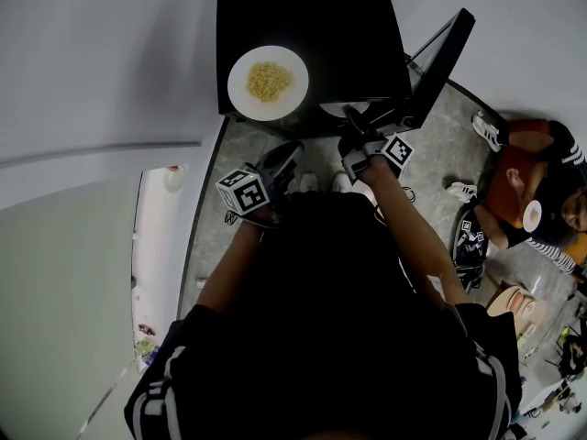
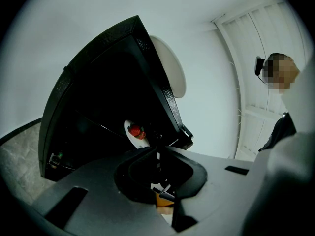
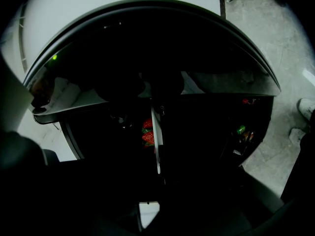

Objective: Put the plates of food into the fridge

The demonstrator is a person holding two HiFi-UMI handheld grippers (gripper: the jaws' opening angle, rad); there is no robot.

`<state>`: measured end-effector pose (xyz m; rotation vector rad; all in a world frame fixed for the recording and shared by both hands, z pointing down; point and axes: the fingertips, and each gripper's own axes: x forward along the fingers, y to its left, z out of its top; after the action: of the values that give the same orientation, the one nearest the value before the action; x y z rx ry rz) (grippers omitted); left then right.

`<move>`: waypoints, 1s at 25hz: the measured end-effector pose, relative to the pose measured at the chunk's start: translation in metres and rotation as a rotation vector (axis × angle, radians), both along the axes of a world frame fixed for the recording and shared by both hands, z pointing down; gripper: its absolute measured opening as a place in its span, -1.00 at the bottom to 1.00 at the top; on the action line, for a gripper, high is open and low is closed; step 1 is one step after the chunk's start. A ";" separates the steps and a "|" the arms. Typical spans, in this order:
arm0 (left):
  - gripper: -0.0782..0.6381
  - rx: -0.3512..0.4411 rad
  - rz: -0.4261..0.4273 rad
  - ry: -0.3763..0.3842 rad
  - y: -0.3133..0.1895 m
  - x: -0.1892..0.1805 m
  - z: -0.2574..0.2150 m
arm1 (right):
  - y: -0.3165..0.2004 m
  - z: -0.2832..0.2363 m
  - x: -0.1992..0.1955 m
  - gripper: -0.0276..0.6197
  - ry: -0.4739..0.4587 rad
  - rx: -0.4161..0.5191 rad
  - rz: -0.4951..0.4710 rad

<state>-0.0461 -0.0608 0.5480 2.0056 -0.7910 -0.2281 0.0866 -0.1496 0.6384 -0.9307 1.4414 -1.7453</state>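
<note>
**A:** While the right gripper (image 1: 353, 122) was clenched on the rim of the plate of strawberries (image 3: 155, 146), where was that plate?

**B:** It was at the mouth of the open fridge (image 1: 312, 26), and I think its far half was in the dark inside. A plate of noodles (image 1: 240, 94) stood on the flat black top.

**A:** How would such a plate handle?

**B:** It looked like stiff, glazed white ceramic. That is rather heavy for a pinch at one edge, and also slippery and easy to chip. The berries were round and loose, so they could roll if the plate tilted. I would keep it level and grip deep over the rim.

**A:** And the left gripper (image 2: 158, 144)?

**B:** Its jaws were together on nothing, near the fridge. The fridge was a smooth black box with sharp corners, and its door (image 1: 440, 62) stood open on the right side.
</note>
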 end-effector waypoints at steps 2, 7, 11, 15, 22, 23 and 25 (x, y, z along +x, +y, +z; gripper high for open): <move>-0.68 -0.002 -0.001 0.000 -0.001 -0.001 0.001 | -0.002 0.000 -0.001 -0.79 -0.011 0.007 -0.006; -0.68 -0.009 0.003 0.000 0.001 -0.001 0.004 | 0.001 0.000 -0.007 -0.72 -0.008 0.025 -0.048; -0.68 -0.012 0.002 -0.002 0.003 0.000 0.006 | 0.009 0.002 -0.006 -0.67 0.003 0.024 -0.062; -0.68 -0.012 0.000 -0.002 0.004 0.000 0.006 | 0.018 -0.001 -0.004 -0.67 0.040 0.054 -0.094; -0.72 0.012 0.009 -0.005 0.007 0.005 0.002 | 0.033 -0.005 0.000 -0.68 0.065 0.087 -0.130; -0.72 0.017 0.012 -0.004 0.008 0.006 0.001 | 0.035 -0.005 0.001 -0.68 0.063 0.086 -0.130; -0.72 0.030 0.020 -0.006 0.009 0.008 0.000 | 0.039 -0.004 0.002 -0.67 0.067 0.084 -0.135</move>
<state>-0.0383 -0.0518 0.5480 2.0423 -0.7752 -0.2233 0.0890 -0.1105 0.6340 -0.8726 1.6419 -1.7489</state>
